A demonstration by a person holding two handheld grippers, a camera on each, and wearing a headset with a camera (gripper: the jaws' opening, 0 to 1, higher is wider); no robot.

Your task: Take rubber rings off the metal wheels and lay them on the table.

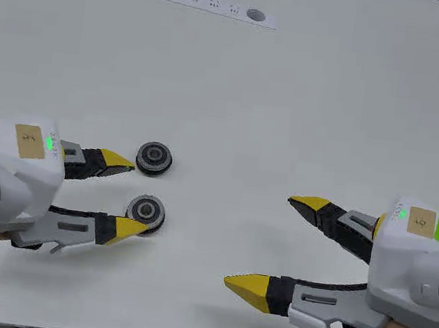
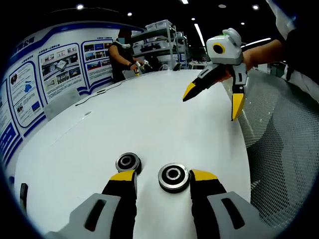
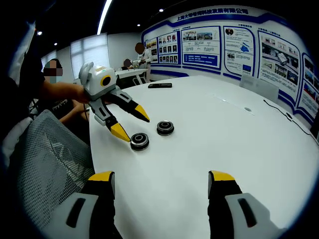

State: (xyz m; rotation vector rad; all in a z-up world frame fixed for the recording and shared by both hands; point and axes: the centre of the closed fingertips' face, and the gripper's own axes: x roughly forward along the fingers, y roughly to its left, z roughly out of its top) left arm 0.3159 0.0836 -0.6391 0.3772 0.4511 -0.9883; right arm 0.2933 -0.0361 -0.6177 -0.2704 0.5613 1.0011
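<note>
Two metal wheels lie flat on the white worktop (image 1: 292,101), left of centre and close to the front edge, one behind the other. The far wheel (image 1: 154,158) (image 2: 128,162) (image 3: 165,128) and the near wheel (image 1: 146,213) (image 2: 173,178) (image 3: 139,141) sit just apart. Each is dark round the outside and shiny at the hub, so the rubber rings (image 1: 161,214) look to be on the wheels.

The left hand-held gripper (image 1: 136,197) (image 2: 163,175) (image 3: 133,126) comes in from the left, low over the worktop with its jaws spread and nothing held. In its own view the near wheel lies between the yellow tips, closer to the right-hand jaw. The far wheel sits just past the tip of the other jaw, outside the gap. From the head view, the near jaw's tip is right at the near wheel's edge; I cannot tell whether they touch.

The right hand-held gripper (image 1: 263,240) (image 2: 210,107) (image 3: 160,175) is over on the right, well apart from both wheels. It too is released, jaws wide, and it points left toward them, with bare worktop between its tips.

At the far side of the worktop lies a flat white strip (image 1: 204,2) with small markings. A mesh chair back (image 3: 45,149) stands by the near edge, and posters (image 3: 209,45) line the blue-trimmed wall behind.
</note>
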